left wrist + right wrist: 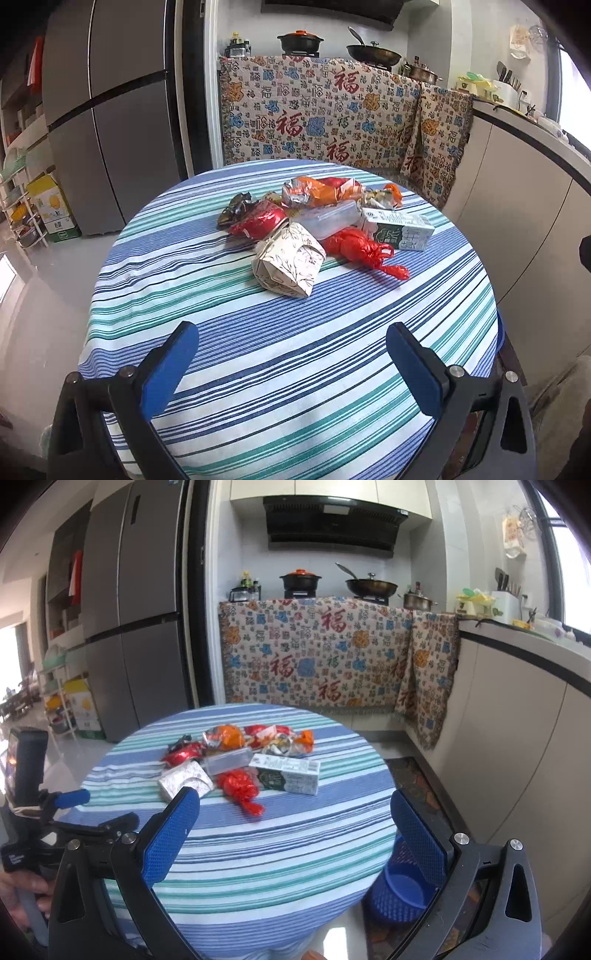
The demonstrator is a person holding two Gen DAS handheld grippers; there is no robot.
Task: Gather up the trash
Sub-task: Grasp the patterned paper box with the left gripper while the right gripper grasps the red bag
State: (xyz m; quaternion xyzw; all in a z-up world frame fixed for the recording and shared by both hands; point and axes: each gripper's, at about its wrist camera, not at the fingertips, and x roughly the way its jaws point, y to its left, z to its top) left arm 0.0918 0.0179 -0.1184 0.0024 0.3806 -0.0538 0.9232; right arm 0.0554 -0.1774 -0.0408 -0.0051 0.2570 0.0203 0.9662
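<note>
A pile of trash lies mid-table on the striped cloth (258, 354): a patterned paper box (290, 260), a red plastic bag (360, 247), a milk carton (400, 227), a clear plastic container (328, 219), a red foil wrapper (260, 221) and an orange snack bag (321, 192). My left gripper (291, 338) hangs open over the near part of the table, short of the pile. My right gripper (293, 808) is open too, higher and further back, with the red plastic bag (238, 786) and milk carton (288, 773) ahead. The left gripper (74, 808) shows at the right wrist view's left edge.
A blue mesh waste basket (400, 886) stands on the floor right of the table. Behind are a grey fridge (136, 613), a cloth-draped stove counter (317, 657) with pots, and a white counter (524, 709) along the right. A hand (22, 890) holds the left gripper's handle.
</note>
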